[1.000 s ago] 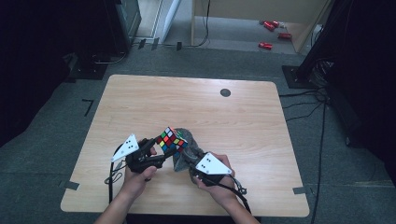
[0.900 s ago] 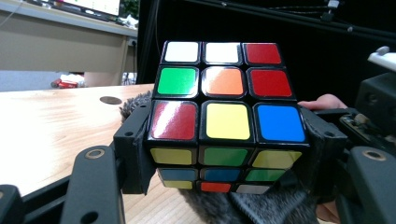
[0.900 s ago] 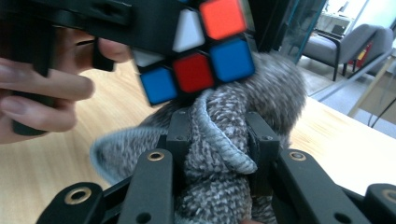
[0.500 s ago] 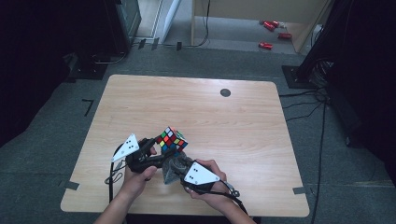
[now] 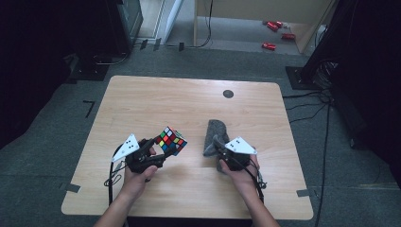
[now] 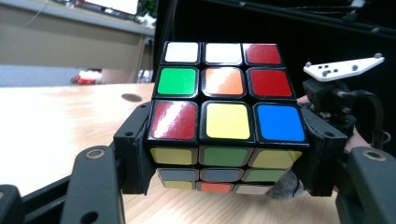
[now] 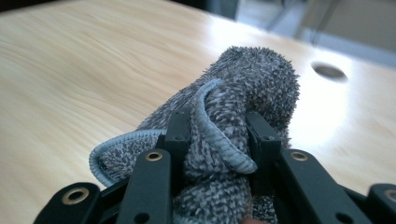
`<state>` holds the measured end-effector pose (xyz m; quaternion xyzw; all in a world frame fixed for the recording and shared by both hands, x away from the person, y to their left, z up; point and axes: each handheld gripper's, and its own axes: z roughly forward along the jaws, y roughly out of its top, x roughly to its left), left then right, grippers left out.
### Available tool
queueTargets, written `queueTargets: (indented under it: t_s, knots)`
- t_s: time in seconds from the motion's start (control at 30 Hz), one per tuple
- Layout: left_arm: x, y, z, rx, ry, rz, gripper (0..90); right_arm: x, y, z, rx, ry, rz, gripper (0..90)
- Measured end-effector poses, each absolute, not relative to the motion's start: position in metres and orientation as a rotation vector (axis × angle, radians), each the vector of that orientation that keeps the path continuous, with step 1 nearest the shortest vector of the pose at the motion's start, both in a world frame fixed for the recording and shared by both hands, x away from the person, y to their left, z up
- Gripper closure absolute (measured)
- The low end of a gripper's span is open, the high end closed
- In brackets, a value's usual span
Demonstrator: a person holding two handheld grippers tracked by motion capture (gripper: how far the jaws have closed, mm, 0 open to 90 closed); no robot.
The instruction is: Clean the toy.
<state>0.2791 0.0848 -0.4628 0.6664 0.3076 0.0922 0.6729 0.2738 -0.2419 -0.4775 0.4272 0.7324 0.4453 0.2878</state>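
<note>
the left gripper point(image 5: 158, 153) is clamping a scrambled puzzle cube point(image 5: 171, 140) between its jaws, and the cube is sitting lifted above the wooden table point(image 5: 156, 104), tilted on one corner as the high view shows it. in the left gripper view the cube point(image 6: 226, 119) is filling the space between the two black jaws, which are pressing on its left and right sides near the lower rows; the face turned up is showing white, white, red along the far row, green, orange, red in the middle, and red, yellow, blue nearest the camera.

the right gripper point(image 5: 222, 149) is pinching a bunched grey cloth point(image 5: 213, 137), with the jaws closed on a fold of it. in the right gripper view the cloth point(image 7: 243, 102) is bulging up between and beyond the jaws, its pale hemmed edge curling across the front.

the cube and the cloth are sitting apart, the cube to the left and the cloth to the right, with bare table between them. the right gripper point(image 6: 334, 100) is also showing beyond the cube in the left gripper view.
</note>
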Motion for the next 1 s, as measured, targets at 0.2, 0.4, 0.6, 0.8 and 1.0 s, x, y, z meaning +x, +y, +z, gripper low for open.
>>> queueTargets:
  t_s: [0.2,0.4,0.6,0.8,1.0]
  knots:
    - [0.282,0.082,-0.468,1.547,0.731,0.212,34.5,0.290,-0.264,-0.497,1.283,2.006,1.081,66.5]
    - [0.283,0.080,-0.470,1.576,0.749,0.231,34.5,0.297,-0.266,-0.512,1.324,2.041,1.040,62.1]
    - [0.284,0.079,-0.471,1.581,0.762,0.228,34.5,0.298,-0.270,-0.507,1.353,1.986,1.048,33.6]
    - [0.284,0.079,-0.471,1.577,0.786,0.238,34.5,0.292,-0.270,-0.486,1.307,1.929,1.150,27.9]
    - [0.284,0.079,-0.471,1.571,0.803,0.232,34.5,0.281,-0.247,-0.473,1.160,1.965,1.280,25.8]
